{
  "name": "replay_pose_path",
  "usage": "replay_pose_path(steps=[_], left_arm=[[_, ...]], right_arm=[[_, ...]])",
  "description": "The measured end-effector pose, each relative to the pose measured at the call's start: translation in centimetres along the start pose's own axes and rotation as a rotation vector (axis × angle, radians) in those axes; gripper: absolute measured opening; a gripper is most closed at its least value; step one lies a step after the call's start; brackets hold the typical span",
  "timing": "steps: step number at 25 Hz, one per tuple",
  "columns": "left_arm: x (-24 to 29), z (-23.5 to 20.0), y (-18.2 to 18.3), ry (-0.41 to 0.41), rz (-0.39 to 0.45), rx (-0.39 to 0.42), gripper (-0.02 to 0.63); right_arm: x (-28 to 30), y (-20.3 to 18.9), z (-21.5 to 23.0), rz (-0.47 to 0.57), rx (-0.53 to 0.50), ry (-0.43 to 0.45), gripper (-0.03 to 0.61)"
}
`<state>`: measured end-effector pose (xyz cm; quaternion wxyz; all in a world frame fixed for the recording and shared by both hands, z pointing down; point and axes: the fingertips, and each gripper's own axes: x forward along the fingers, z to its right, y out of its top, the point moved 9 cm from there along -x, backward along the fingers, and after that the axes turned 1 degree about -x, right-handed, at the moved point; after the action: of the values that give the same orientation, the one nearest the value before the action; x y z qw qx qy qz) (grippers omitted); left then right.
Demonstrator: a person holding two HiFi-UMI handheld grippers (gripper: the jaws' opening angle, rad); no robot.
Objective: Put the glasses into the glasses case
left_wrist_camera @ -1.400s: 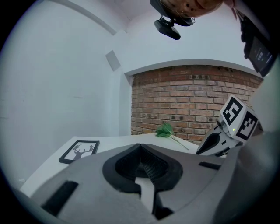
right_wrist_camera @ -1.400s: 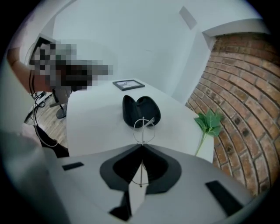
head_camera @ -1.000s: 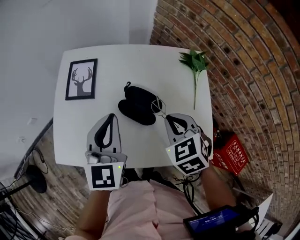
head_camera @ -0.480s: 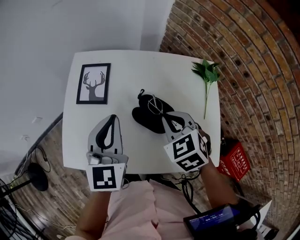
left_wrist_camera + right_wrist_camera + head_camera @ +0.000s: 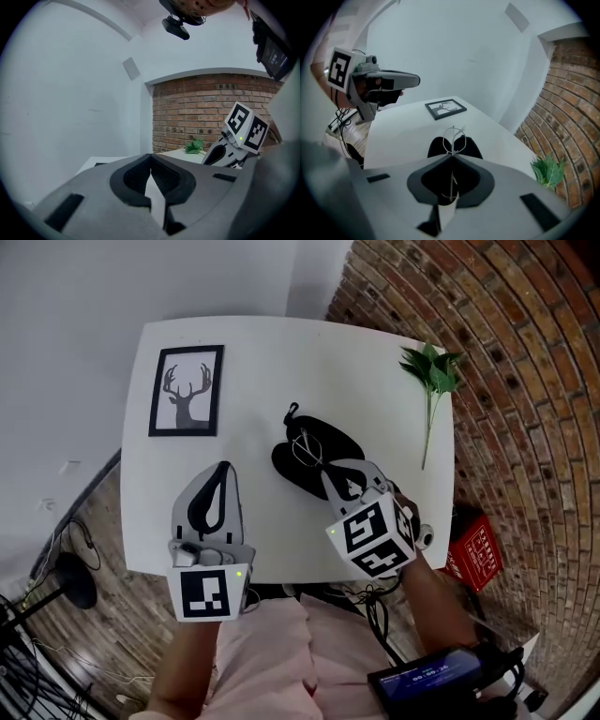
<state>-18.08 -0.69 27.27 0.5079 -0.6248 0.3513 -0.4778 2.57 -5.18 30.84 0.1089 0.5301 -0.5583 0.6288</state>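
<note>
Now the glasses (image 5: pixel 453 136) hang just over the black glasses case (image 5: pixel 292 472), which seems to lie open. The right gripper (image 5: pixel 451 157) has its jaws closed on their thin frame. It is best to lower them gently, line them up with the hollow, and release only when they rest inside. They are pale wire with round rims. The left gripper (image 5: pixel 150 157), jaws together and empty, hovers apart over the white table (image 5: pixel 253 362).

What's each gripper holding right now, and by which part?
Right gripper: shut on the glasses, wire frame pinched at its tips, lenses poking out over the glasses case; exact part unclear. Left gripper: shut, empty.
</note>
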Motion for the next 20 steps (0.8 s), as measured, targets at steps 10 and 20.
replay_pose_path(steps=[10,20], left_arm=[[0.7,-1.0,-1.8,0.002,-0.040,-0.027,0.003],[1.3,-1.9,-2.6,0.012,-0.062,-0.039,0.003]], right_arm=[[2.4,-0.8,-1.0,-0.043,0.004,0.064,0.015],[3.8,-1.2,-1.6,-0.065,-0.003,0.116,0.015]])
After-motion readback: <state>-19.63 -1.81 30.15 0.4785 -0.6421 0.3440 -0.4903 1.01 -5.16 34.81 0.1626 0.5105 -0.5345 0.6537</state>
